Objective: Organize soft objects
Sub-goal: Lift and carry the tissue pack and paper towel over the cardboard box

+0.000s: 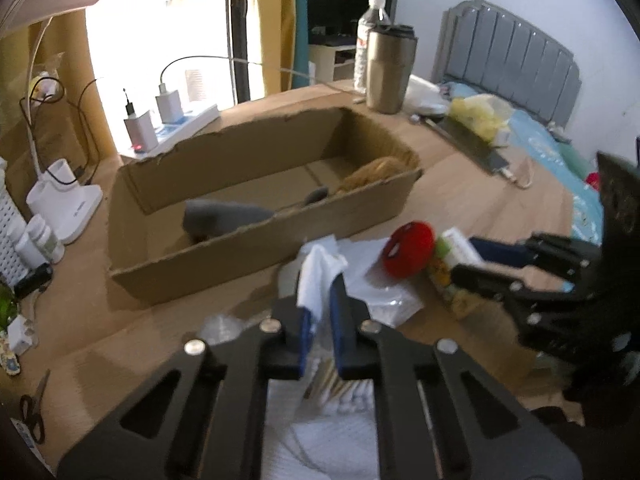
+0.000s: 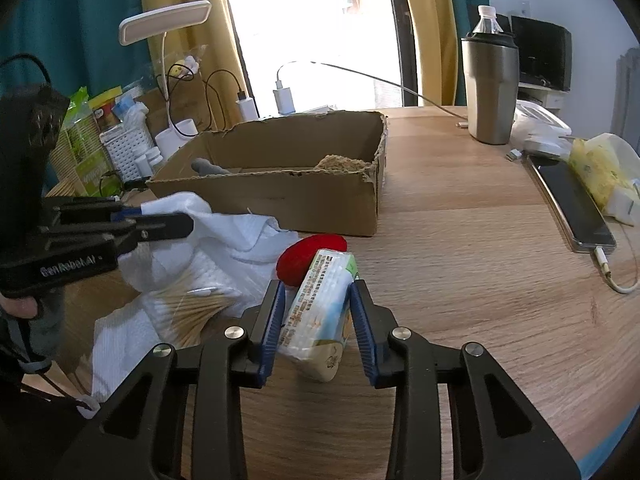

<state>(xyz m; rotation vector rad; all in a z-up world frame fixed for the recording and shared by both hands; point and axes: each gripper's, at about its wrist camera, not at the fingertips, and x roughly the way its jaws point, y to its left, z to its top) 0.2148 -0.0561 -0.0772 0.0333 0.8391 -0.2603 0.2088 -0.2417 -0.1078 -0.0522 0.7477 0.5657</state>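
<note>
My left gripper (image 1: 320,304) is shut on a white cloth (image 1: 320,276) and lifts a fold of it off the table; it also shows in the right wrist view (image 2: 188,220), with the cloth (image 2: 240,236) draped below. My right gripper (image 2: 318,300) is open, its fingers either side of a tissue pack (image 2: 320,312) lying on the table; it shows in the left wrist view (image 1: 464,256) too. A red soft ball (image 2: 308,256) lies just beyond the pack. The cardboard box (image 2: 280,200) holds a grey soft item (image 1: 224,216) and a tan fuzzy item (image 1: 380,172).
A pack of cotton swabs (image 2: 192,308) lies under the cloth. A steel tumbler (image 2: 490,88), water bottle (image 1: 370,40), phone (image 2: 572,200) and yellow packet (image 2: 600,172) sit to the right. A power strip (image 1: 172,128), lamp base (image 1: 68,200) and scissors (image 1: 34,412) are at the left.
</note>
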